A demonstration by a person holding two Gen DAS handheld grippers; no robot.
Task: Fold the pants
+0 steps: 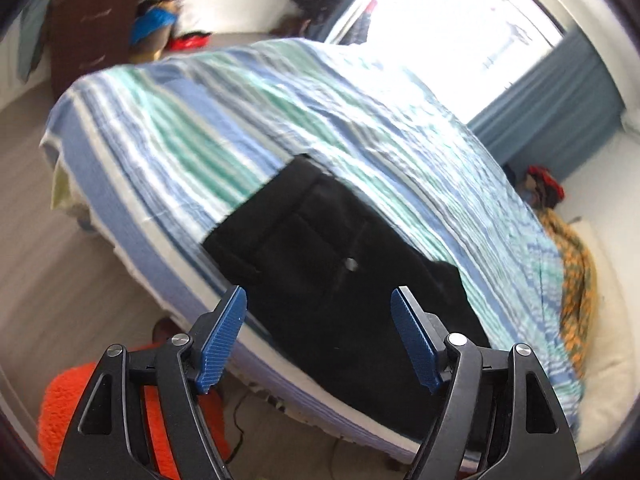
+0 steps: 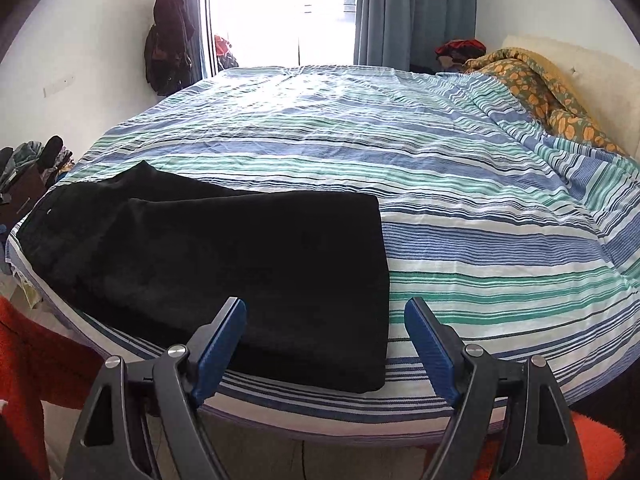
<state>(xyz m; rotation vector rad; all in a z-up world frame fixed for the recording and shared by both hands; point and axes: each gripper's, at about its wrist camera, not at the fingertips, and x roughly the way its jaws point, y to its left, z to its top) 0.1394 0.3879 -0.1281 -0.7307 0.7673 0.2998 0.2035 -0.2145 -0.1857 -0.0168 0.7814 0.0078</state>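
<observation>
Since the striped bed [image 2: 460, 216] slopes off at its near edge, the black pants [image 2: 240, 264], lying folded there, risk sliding floorward if tugged. Left gripper [image 1: 319, 334] and right gripper [image 2: 325, 344]: both spread, empty, hovering above. A shallow pinch may catch only the top layer.

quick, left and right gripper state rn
left gripper: open, holding nothing, above the black pants
right gripper: open, holding nothing, above the pants' near edge
</observation>
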